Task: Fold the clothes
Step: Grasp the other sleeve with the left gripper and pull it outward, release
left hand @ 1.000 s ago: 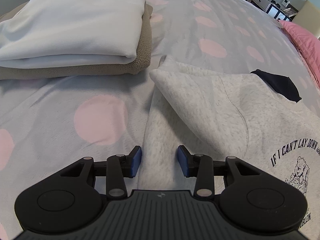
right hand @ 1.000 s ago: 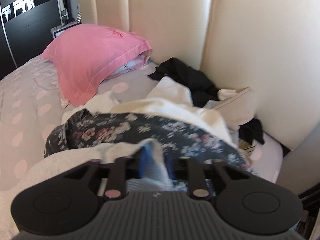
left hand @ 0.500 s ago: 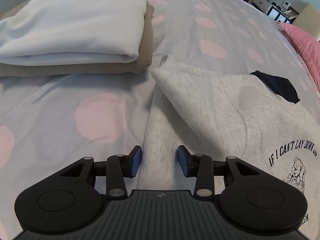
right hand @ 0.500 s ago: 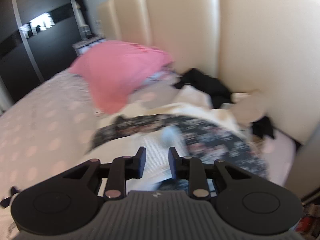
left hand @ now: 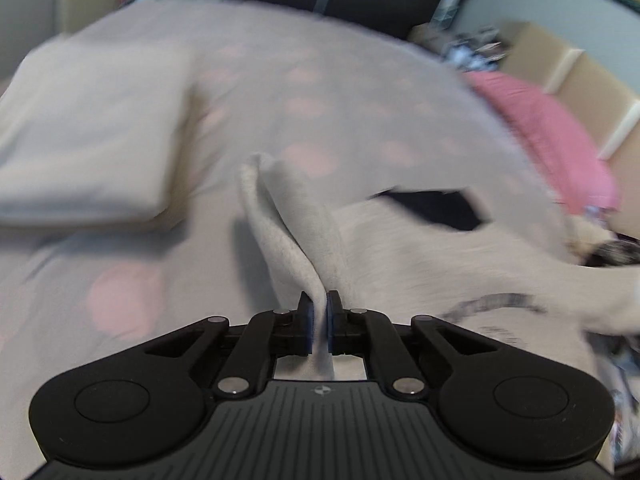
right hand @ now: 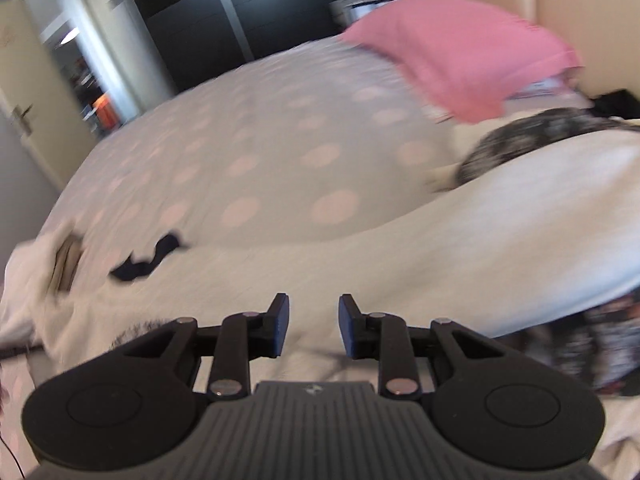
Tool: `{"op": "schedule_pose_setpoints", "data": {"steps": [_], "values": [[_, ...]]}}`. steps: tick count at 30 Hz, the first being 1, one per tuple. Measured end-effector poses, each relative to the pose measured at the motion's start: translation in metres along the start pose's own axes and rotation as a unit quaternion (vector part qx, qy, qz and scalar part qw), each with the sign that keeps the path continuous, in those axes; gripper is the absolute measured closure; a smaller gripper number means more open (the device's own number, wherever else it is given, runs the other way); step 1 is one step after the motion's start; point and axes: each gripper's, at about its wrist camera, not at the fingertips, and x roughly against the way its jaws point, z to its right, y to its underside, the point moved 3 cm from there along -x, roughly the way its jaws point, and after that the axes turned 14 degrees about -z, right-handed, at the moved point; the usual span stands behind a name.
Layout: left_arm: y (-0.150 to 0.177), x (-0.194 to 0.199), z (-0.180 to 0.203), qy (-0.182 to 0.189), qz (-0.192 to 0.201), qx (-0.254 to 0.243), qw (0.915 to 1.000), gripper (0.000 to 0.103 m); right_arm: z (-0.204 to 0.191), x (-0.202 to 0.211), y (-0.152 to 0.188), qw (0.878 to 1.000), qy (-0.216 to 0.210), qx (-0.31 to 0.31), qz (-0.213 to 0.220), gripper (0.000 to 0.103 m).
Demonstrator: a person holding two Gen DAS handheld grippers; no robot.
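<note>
A light grey sweatshirt with a dark collar and black print lies on the polka-dot bed cover. My left gripper is shut on a fold of its sleeve and lifts it off the bed. In the right wrist view the same sweatshirt spreads under my right gripper, which is open and empty just above the fabric. Its dark collar shows to the left. Both views are motion-blurred.
A stack of folded white and beige clothes lies at the left. A pink pillow sits by the cream headboard. A dark floral garment and other clothes lie at the right. A dark wardrobe stands behind the bed.
My left gripper closed on the sleeve fold and raised it. My right gripper let go of the striped cloth, opened and swung left, away from the headboard, over the sweatshirt.
</note>
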Motion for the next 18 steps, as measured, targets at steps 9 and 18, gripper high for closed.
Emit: {"op": "schedule_pose_setpoints", "data": {"steps": [9, 18], "values": [[0.031, -0.018, 0.127, 0.113, -0.055, -0.167, 0.9779, 0.099, -0.003, -0.036, 0.02, 0.998, 0.013, 0.01, -0.056, 0.072], [0.084, -0.079, 0.165, 0.115, -0.171, -0.236, 0.9495, 0.098, -0.011, -0.039, 0.022, 0.997, 0.016, 0.032, -0.066, 0.07]]}}
